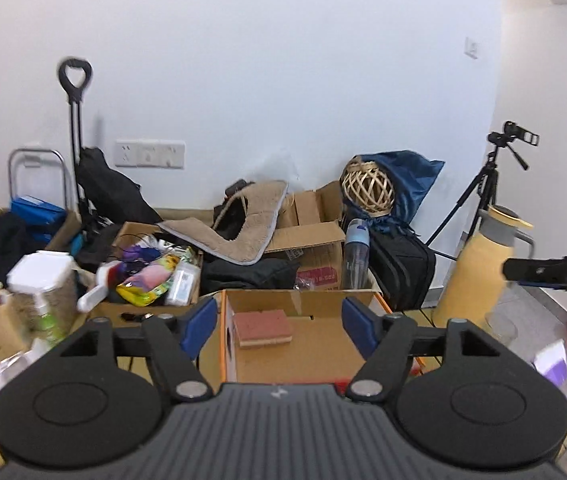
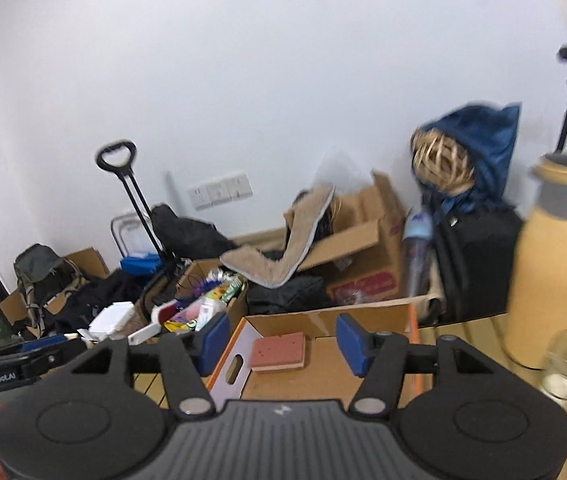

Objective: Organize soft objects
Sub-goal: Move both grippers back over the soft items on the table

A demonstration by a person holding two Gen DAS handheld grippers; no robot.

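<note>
Left gripper (image 1: 279, 322) and right gripper (image 2: 282, 344): blue-padded jaws spread wide, nothing held. Beyond both, a red-topped, tan-backed rectangular sponge (image 1: 262, 328) lies in the open brown cardboard box (image 1: 323, 346), toward its far left corner; the box's near edge is hidden behind the gripper bodies. A pale yellow flask (image 2: 555, 276) to the right is blurred.

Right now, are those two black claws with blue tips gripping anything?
Nothing is held. Left gripper and right gripper both have open jaws, hovering above the red-and-tan sponge in the cardboard box.
</note>
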